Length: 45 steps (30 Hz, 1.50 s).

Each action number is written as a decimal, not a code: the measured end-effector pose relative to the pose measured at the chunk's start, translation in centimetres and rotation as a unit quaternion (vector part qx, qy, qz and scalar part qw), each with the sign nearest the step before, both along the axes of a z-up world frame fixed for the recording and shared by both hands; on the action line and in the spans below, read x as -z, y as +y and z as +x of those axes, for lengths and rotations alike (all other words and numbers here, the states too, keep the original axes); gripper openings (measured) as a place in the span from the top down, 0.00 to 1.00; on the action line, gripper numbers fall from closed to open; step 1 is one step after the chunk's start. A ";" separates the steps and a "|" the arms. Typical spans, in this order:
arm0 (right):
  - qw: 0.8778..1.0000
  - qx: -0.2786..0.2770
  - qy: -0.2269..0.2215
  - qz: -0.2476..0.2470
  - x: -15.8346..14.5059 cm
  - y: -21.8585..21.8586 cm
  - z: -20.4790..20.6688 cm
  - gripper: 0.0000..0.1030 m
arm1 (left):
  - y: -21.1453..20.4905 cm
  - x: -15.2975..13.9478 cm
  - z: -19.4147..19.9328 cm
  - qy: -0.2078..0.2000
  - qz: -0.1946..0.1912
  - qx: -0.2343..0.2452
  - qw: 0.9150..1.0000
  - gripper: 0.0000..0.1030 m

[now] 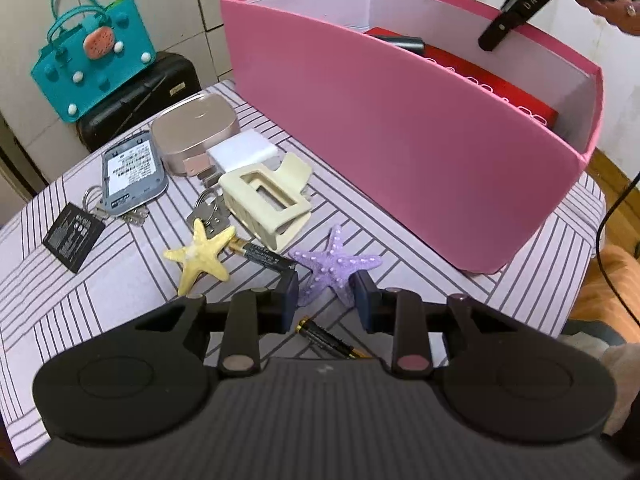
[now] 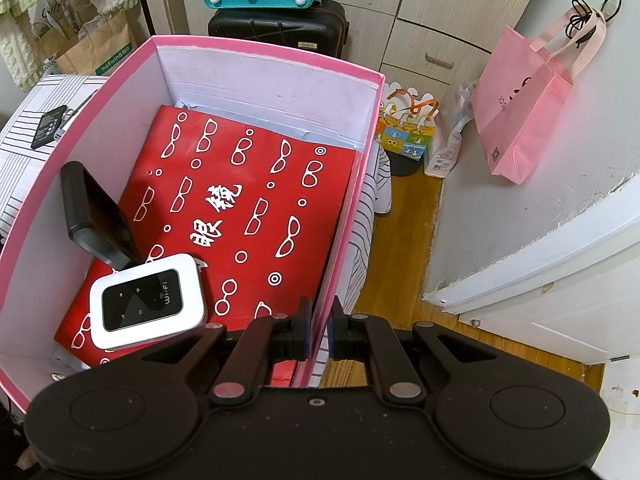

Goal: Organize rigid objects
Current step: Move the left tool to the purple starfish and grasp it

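My left gripper (image 1: 325, 300) is shut on the purple starfish (image 1: 324, 268), its pads pressing the two lower arms just above the striped tablecloth (image 1: 80, 300). Beside it lie a yellow starfish (image 1: 202, 258), two batteries (image 1: 264, 256), a cream hair claw (image 1: 266, 204), keys (image 1: 208, 210), a white charger (image 1: 244, 152) and a rose-gold case (image 1: 192, 132). My right gripper (image 2: 320, 330) is shut on the side wall of the pink box (image 2: 348, 216). Inside the box lie a red glasses box (image 2: 248, 216), a white WiFi router (image 2: 148, 300) and a black device (image 2: 94, 216).
A grey device cover (image 1: 134, 178) and a flat black battery (image 1: 72, 240) lie at the table's left. Behind the table a teal bag (image 1: 92, 52) sits on a black suitcase (image 1: 136, 100). A pink tote (image 2: 528, 108) hangs by a white door (image 2: 540, 272) over wooden floor.
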State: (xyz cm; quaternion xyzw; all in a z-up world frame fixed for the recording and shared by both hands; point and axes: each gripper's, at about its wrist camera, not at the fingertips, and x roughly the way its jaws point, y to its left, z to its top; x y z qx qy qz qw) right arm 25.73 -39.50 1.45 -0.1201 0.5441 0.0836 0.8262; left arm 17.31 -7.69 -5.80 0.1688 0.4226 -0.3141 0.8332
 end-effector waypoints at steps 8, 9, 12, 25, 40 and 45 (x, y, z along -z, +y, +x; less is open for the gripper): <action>1.000 -0.001 0.000 -0.002 0.0 0.0 0.0 0.89 | 0.4 -1.4 0.3 -0.007 -0.011 -0.001 1.000 0.84; 1.000 -0.001 0.000 -0.002 0.1 0.0 0.0 0.89 | 0.7 -1.9 0.4 -0.005 -0.021 0.002 1.000 1.00; 1.000 -0.001 0.000 0.000 0.1 0.0 0.0 0.89 | 1.9 -3.2 1.0 0.019 -0.045 -0.008 0.999 1.00; 1.000 -0.002 -0.003 -0.001 0.0 0.2 -0.2 0.88 | 1.3 -1.8 0.2 0.019 -0.030 -0.009 0.999 0.81; 1.000 -0.006 -0.004 0.000 -0.1 0.1 -0.3 0.87 | -2.2 0.3 -0.9 0.005 0.007 0.019 1.000 0.48; 1.000 -0.006 -0.003 0.000 -0.1 0.2 -0.3 0.86 | -2.1 0.2 -0.6 0.007 -0.001 0.005 1.000 0.60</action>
